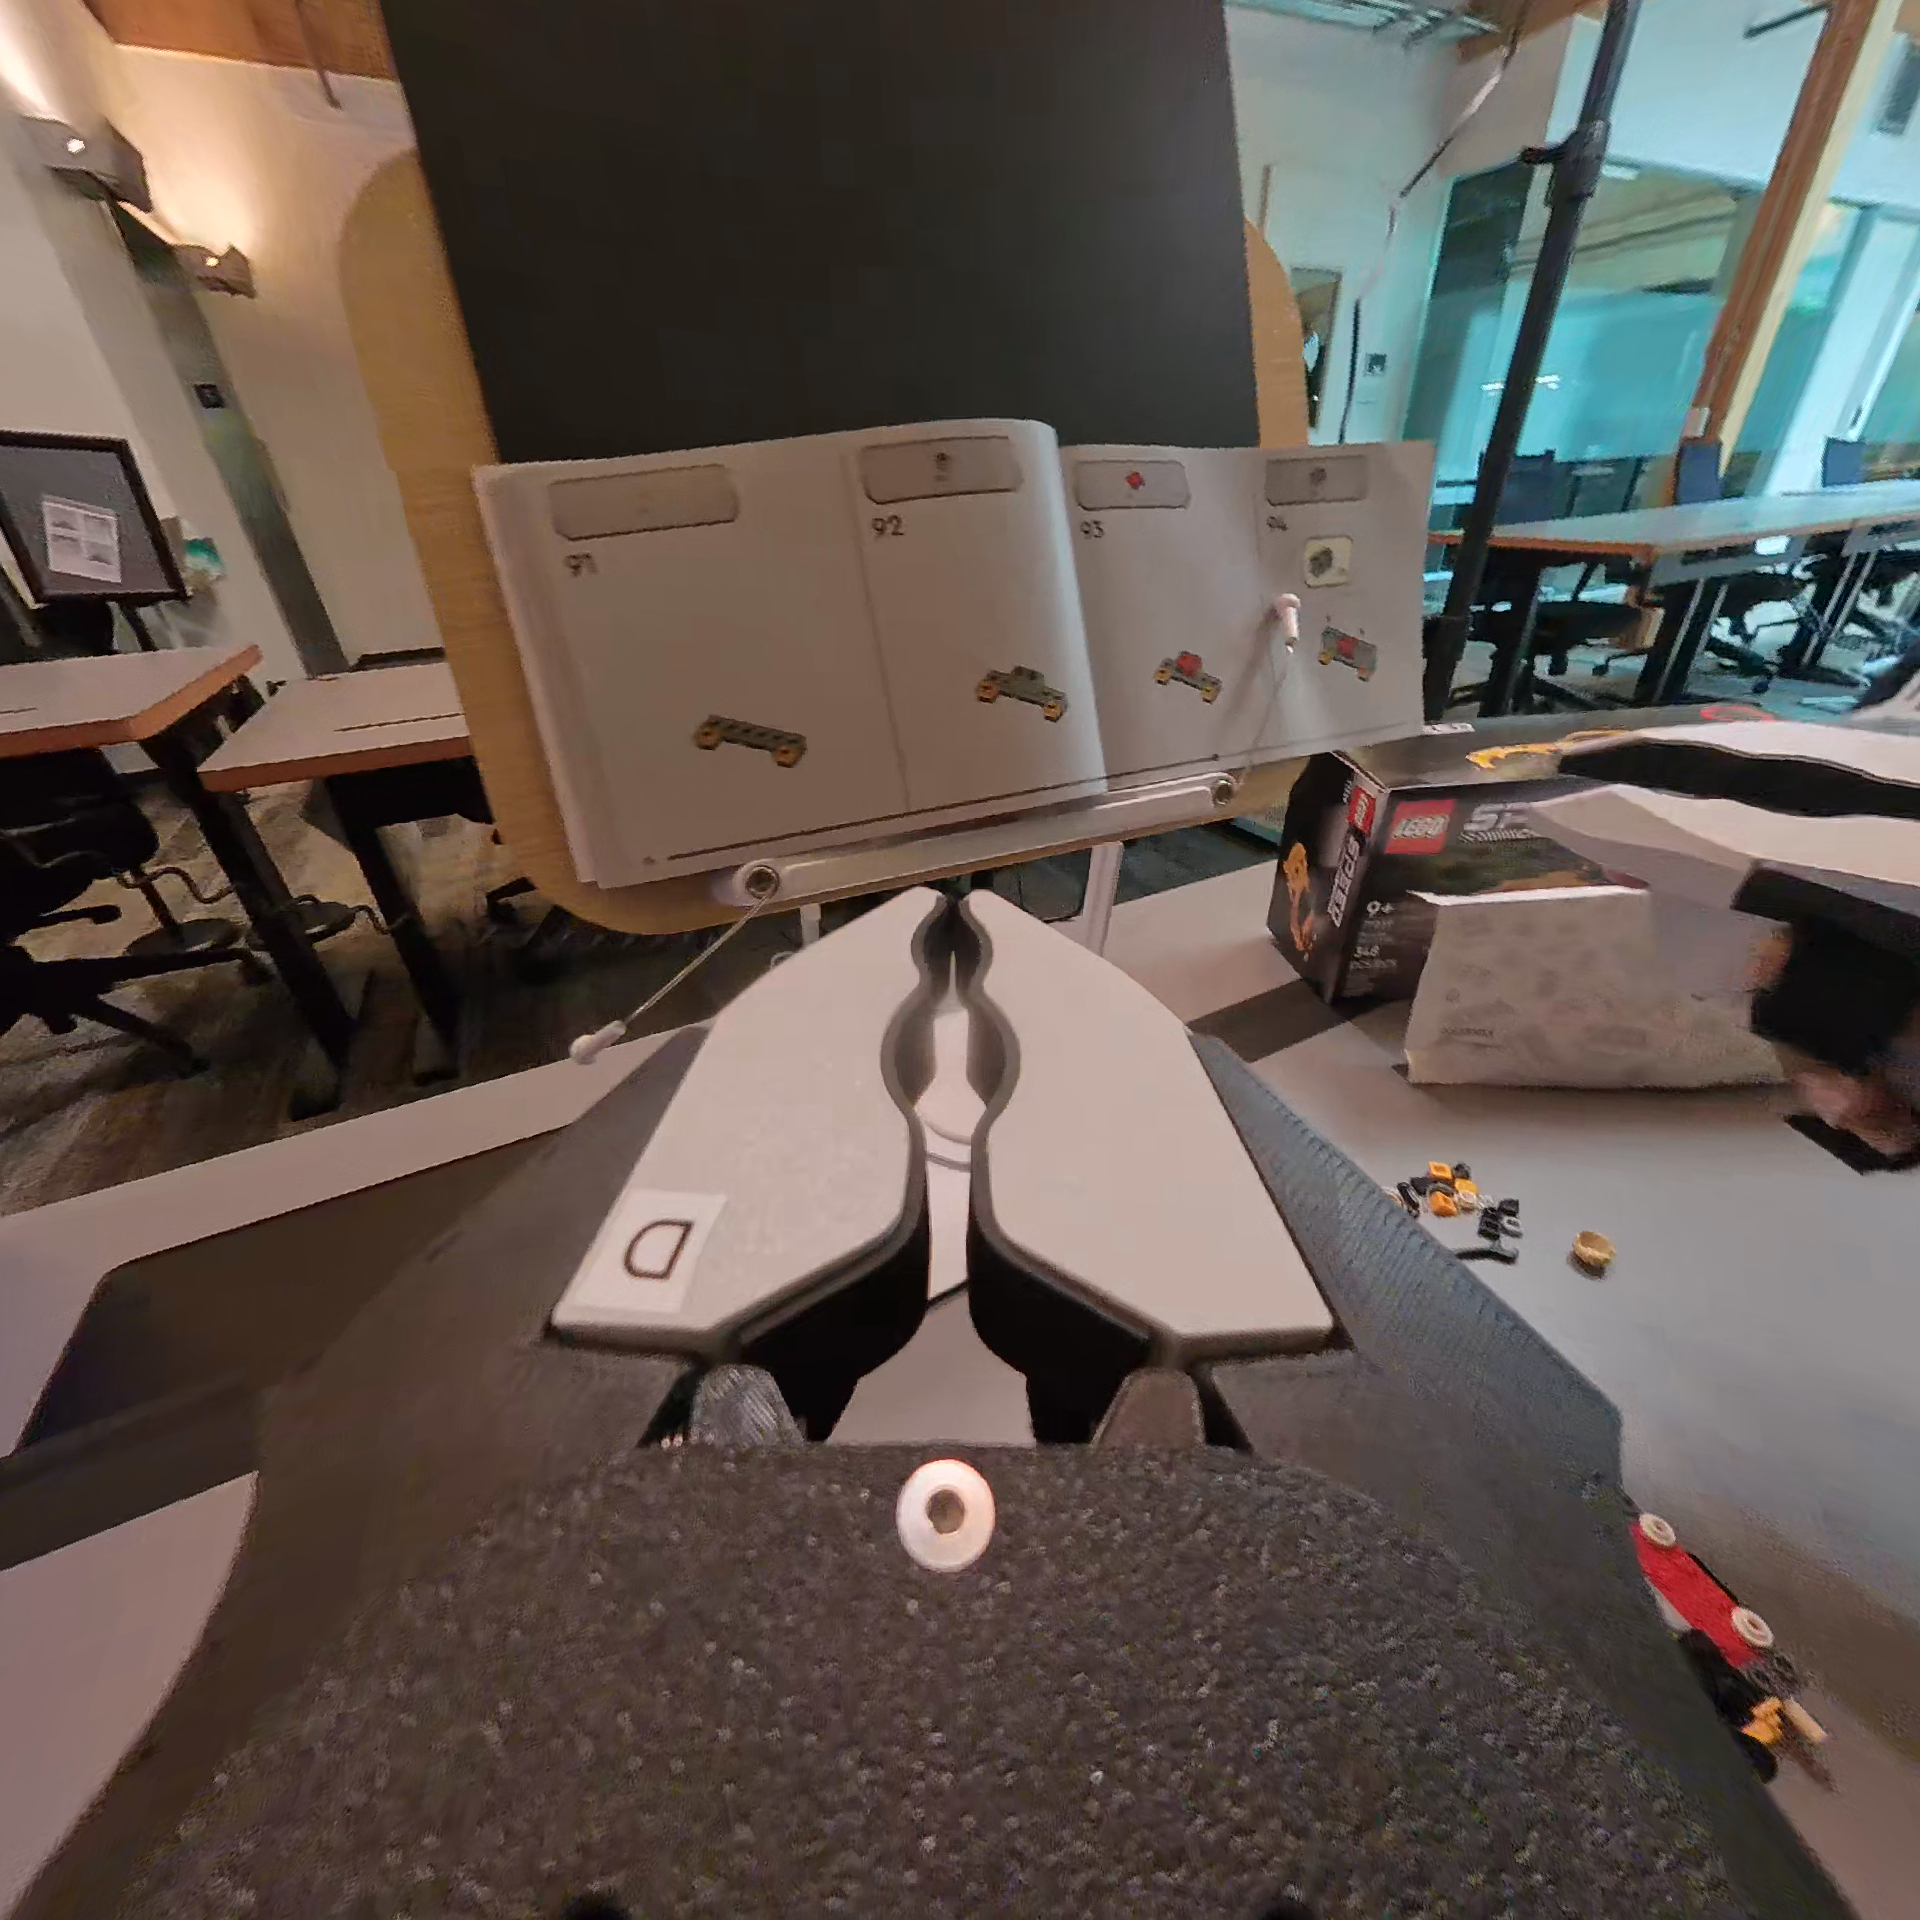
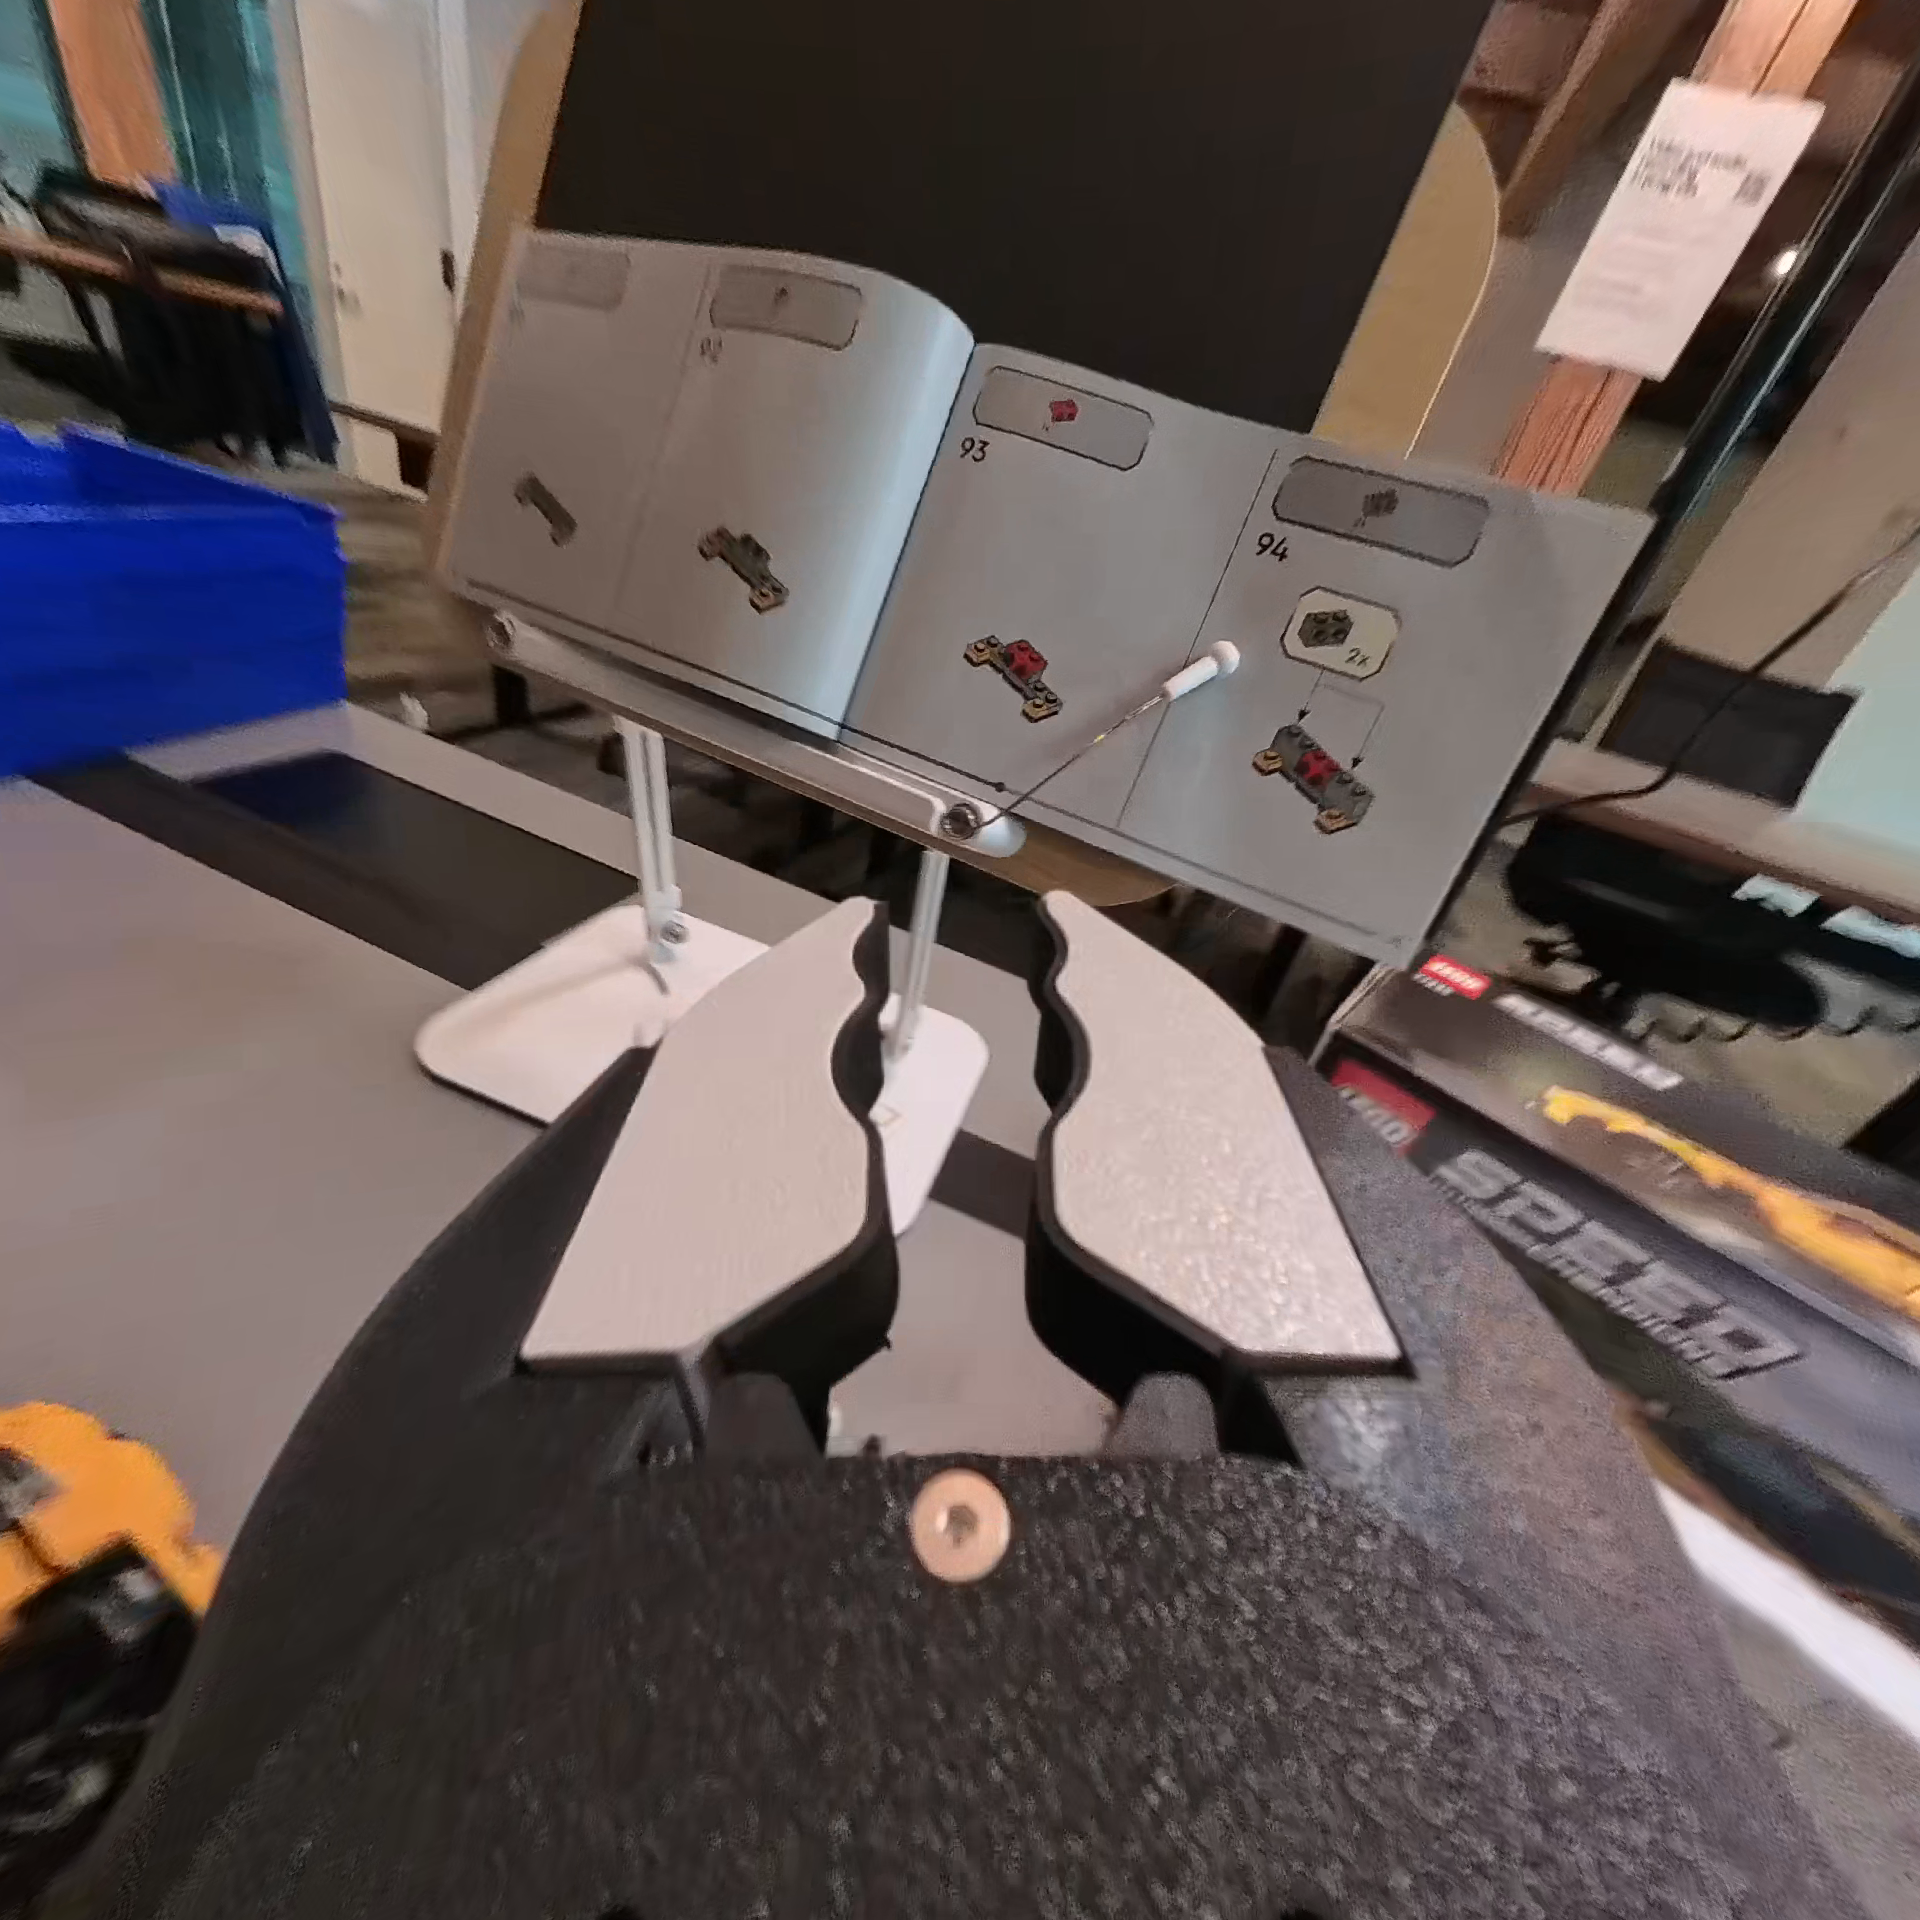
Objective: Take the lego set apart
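Printed writing on several things, none repeated here: a white sticker with one letter on the left finger of the left gripper (image 1: 951,914), step numbers on the open instruction booklet (image 1: 831,644), a logo and lettering on the black set box (image 1: 1392,862), a paper notice (image 2: 1673,218) on a wooden post.

Left gripper: closed, tips touching, nothing between them, pointed at the booklet's lower edge. Right gripper (image 2: 956,935): parted, empty, aimed at the white stand (image 2: 540,1029) under the booklet (the stand's foot visible through the gap).

Task pieces well off to the side of both. In the left wrist view, a scatter of small black and orange loose parts (image 1: 1460,1205) on the grey table (image 1: 1351,1091), right of the left gripper, with a tan round piece (image 1: 1595,1250) just beside them; a red and black partial build (image 1: 1714,1662) lower right, at the edge of the gripper body. In the right wrist view, an orange and black model chunk (image 2: 83,1538) at lower left, blurred, beside the gripper body.

Also around: a pale bag (image 1: 1579,987) leaning against the box, blue bins (image 2: 156,603) at far left, desks and office chairs behind. Booklet pinned by wire page holders.
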Motion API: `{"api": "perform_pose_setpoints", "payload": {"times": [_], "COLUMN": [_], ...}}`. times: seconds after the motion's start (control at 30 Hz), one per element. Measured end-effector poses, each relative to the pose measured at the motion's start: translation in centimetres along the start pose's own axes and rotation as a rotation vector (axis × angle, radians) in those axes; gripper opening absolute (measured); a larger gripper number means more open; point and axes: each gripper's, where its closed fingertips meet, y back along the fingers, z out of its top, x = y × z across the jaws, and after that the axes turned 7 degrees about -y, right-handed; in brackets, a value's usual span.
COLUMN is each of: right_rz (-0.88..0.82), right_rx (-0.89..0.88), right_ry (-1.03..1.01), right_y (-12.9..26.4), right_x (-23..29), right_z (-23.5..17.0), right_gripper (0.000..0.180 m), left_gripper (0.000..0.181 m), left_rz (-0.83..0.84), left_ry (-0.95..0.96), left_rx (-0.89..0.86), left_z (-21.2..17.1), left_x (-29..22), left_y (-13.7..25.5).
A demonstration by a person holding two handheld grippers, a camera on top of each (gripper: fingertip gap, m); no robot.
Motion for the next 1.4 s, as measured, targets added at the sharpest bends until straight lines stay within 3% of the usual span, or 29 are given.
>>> {"api": "perform_pose_setpoints", "payload": {"times": [0.13,0.23,0.7,1.1,1.2,1.33,1.4], "right_rz": [0.002,-0.005,0.012,0.068,0.049,-0.033,-0.091], "right_rx": [-0.016,-0.008,0.003,-0.003,-0.015,0.036,0.101], "right_ry": [-0.190,-0.210,-0.217,-0.015,0.122,0.240,0.193], "right_y": [1.0,1.1,0.7,-0.4,-2.5,-7.6,-9.7], "right_x": [0.4,0.0,-0.4,2.6,2.2,-0.2,-2.1], "right_z": [0.3,-0.3,-2.1,-1.7,-0.4,1.7,1.8], "right_gripper": [0.008,0.000,0.000,0.009,0.010,0.028,0.049], "left_gripper": [0.000,0.000,0.000,0.002,0.002,0.002,0.002], "left_rz": [0.042,0.058,0.073,0.047,0.038,0.026,0.026], "left_ry": [-0.014,-0.009,-0.046,-0.039,-0.037,-0.041,-0.052], "left_rx": [0.006,0.018,0.050,0.063,0.064,0.073,0.073], "left_z": [-0.8,-1.5,-2.9,-3.1,-3.1,-3.3,-3.2], "left_x": [1.0,1.6,2.1,1.8,1.5,1.0,0.8], "left_y": [0.0,-0.2,-0.7,-0.8,-0.9,-0.9,-0.9]}}
